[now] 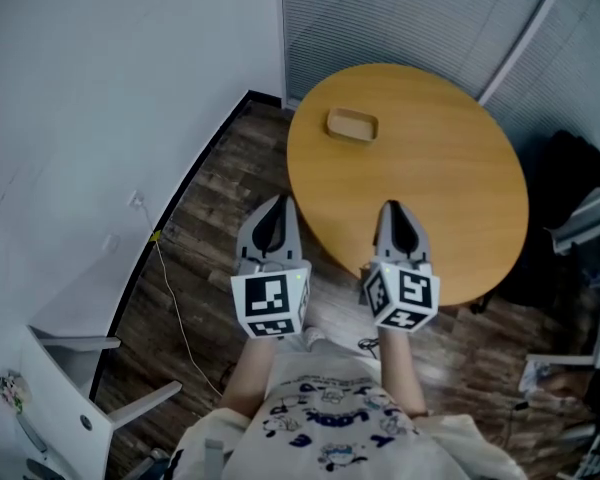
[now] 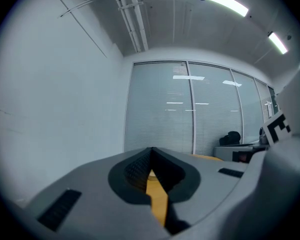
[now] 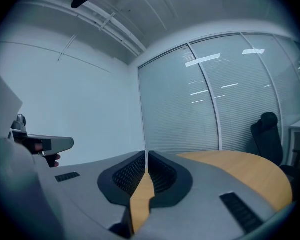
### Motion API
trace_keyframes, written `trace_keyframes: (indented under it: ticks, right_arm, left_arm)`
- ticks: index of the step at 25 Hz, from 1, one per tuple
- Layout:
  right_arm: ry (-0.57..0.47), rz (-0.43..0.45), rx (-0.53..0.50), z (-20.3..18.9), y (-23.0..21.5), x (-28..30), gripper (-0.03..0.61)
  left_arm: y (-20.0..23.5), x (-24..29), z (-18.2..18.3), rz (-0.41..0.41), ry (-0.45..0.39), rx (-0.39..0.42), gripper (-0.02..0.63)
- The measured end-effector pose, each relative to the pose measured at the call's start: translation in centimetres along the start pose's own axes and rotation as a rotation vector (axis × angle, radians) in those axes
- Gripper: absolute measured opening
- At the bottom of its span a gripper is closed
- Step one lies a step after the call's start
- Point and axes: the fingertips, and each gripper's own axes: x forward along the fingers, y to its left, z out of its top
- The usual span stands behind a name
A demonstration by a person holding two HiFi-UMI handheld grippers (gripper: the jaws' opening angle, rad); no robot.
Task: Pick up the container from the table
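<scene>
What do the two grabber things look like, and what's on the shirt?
The left gripper and right gripper are pale grey plastic, tapering to a point, with black ribbed pads inside. Each carries a white cube printed with black square markers. The shirt is white with dark blue cartoon drawings.

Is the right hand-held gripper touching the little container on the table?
Apart. The head view shows a wide stretch of bare table between the right hand-held gripper and the container.

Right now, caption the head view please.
Empty, shut left tool and right tool face round wooden table holding shallow tan container.
</scene>
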Motion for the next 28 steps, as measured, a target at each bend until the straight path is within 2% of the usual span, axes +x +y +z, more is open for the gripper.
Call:
trace_keyframes:
  ticks: [7, 14, 28]
  right_arm:
    - [0.011, -0.017, 0.009, -0.2, -0.3, 4.8, 0.018]
    - [0.007, -0.055, 0.013, 0.4, -0.3, 11.5, 0.018]
    - [0.063, -0.194, 0.009, 0.1, -0.7, 23.3, 0.020]
  left_arm:
    - [1.6, 4.6, 0.1, -0.023, -0.007, -0.008, 0.002]
    - [4.1, 11.6, 0.6, -0.065, -0.002, -0.003, 0.002]
    - [8.3, 25.4, -0.3, -0.215, 0.071, -0.012, 0.002]
